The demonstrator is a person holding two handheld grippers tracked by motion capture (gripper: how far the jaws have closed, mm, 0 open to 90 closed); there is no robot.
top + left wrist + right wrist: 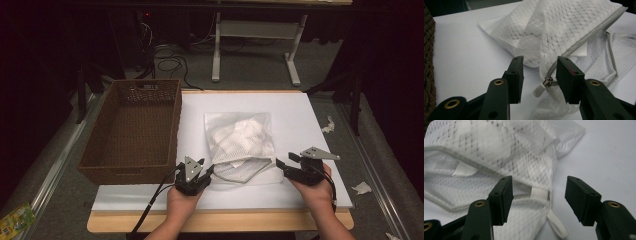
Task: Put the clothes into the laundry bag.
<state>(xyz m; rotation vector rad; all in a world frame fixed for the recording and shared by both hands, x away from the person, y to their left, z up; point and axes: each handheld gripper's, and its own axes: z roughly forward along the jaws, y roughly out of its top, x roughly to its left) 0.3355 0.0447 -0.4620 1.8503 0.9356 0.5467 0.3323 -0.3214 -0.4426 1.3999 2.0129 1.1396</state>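
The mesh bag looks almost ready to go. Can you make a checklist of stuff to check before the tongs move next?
1. Left tongs open: ok, with the zipper pull between the pads, not pinched.
2. Right tongs open: ok, nothing pinched, the bag corner just ahead of them.
3. Mesh bag lying on the white board: ok.
4. Zipper closed: not ok, the mouth gapes.
5. Clothes tucked fully inside: cannot tell.
6. Wicker basket beside the bag and empty: ok.

A white mesh laundry bag (241,145) lies crumpled on the bench's white top, right of the wicker basket. Its grey zipper (584,40) gapes open along the near edge, white cloth inside.
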